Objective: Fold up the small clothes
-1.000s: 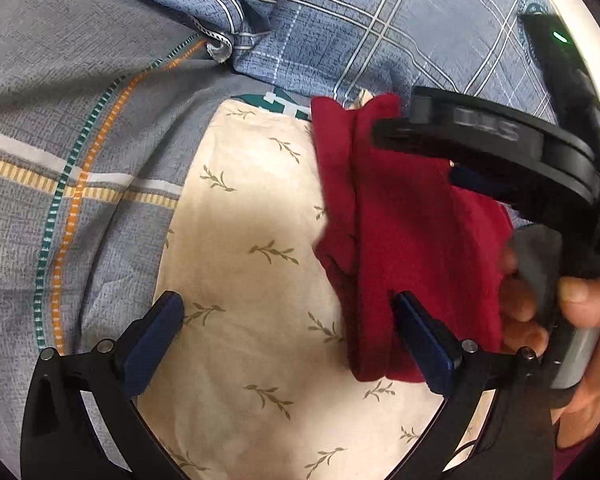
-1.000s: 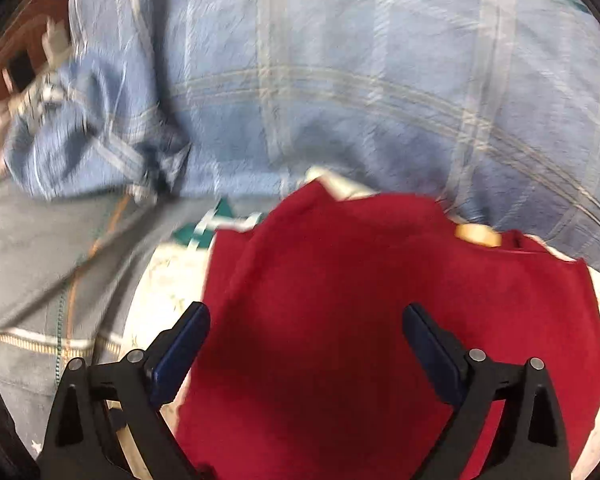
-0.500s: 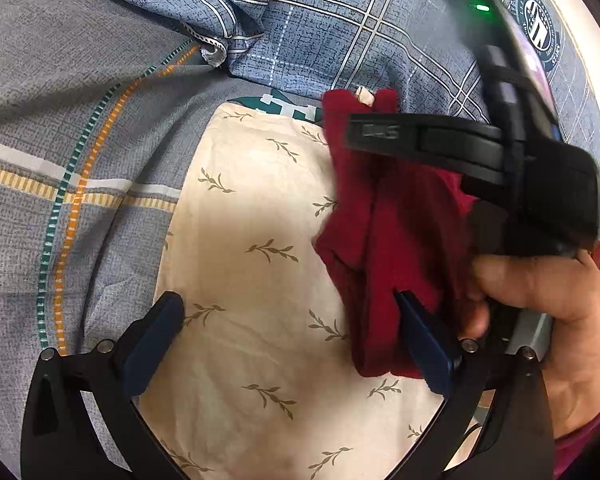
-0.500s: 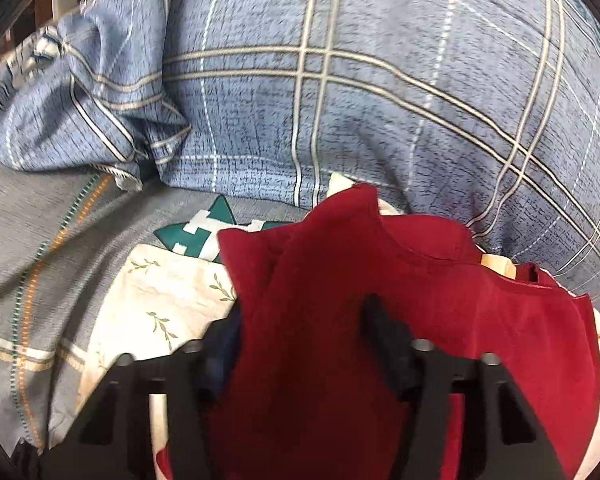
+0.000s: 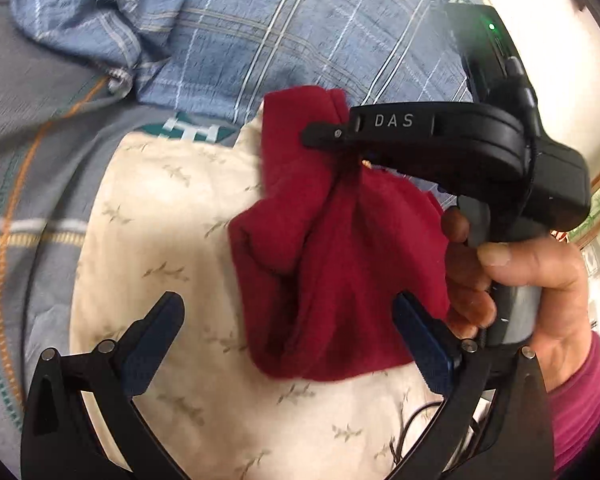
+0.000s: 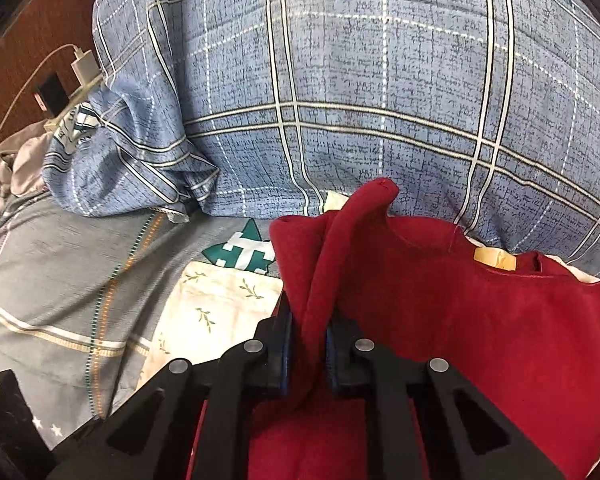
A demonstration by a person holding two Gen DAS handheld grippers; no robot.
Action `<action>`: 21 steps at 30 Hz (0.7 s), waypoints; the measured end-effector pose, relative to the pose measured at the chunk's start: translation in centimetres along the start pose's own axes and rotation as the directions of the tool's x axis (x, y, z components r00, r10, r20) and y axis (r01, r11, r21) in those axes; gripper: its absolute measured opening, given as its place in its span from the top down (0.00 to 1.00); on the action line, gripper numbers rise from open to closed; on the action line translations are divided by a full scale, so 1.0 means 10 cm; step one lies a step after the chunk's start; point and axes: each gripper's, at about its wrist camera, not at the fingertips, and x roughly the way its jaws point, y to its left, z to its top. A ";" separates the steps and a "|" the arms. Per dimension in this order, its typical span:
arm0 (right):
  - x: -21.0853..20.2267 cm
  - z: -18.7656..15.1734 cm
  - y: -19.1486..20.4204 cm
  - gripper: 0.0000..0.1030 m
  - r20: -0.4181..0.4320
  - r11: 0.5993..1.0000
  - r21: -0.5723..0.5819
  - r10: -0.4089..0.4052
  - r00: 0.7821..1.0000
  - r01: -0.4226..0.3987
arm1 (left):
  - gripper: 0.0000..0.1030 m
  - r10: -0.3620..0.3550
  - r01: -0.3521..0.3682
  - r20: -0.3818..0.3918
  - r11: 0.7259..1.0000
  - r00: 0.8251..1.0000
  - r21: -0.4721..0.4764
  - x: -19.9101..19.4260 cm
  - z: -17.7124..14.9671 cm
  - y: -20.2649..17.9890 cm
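Note:
A small red garment lies bunched on a cream leaf-print cloth. In the right wrist view the red garment shows a tan neck label. My right gripper is shut on a raised fold at the garment's upper left edge. It shows in the left wrist view as a black tool pinching the cloth and lifting it. My left gripper is open, with its fingers either side of the garment's lower part, not holding it.
A large blue plaid pillow lies just behind the garment. A grey striped bedsheet lies to the left. A charger and cable sit at the far left by the bed's edge.
My right gripper went from open over the red garment to shut on a fold of it, and has pulled that fold up. The left gripper stayed open.

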 end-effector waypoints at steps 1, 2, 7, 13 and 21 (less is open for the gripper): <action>-0.01 0.01 0.00 0.88 -0.003 1.000 -0.001 0.007 1.000 -0.007 | 0.00 0.001 -0.001 -0.001 1.000 1.000 0.002 0.03 0.01 0.00; -0.03 0.03 -0.03 0.88 -0.005 1.000 -0.003 0.010 1.000 -0.010 | 0.04 -0.002 0.002 -0.009 1.000 1.000 -0.003 0.08 0.02 0.01; -0.07 0.08 -0.08 0.80 -0.055 0.999 -0.021 0.034 0.998 -0.035 | 0.68 -0.002 0.003 -0.061 1.000 0.998 0.022 0.26 0.01 0.05; 0.30 0.19 0.02 0.29 -0.089 0.999 0.019 0.035 0.995 -0.034 | 0.76 -0.008 0.009 -0.057 0.999 0.998 0.031 0.26 0.02 0.02; 0.65 0.08 0.23 0.68 -0.134 0.991 -0.112 -0.094 0.986 0.080 | 0.72 -0.001 0.003 -0.052 0.999 0.999 0.036 0.28 0.01 0.03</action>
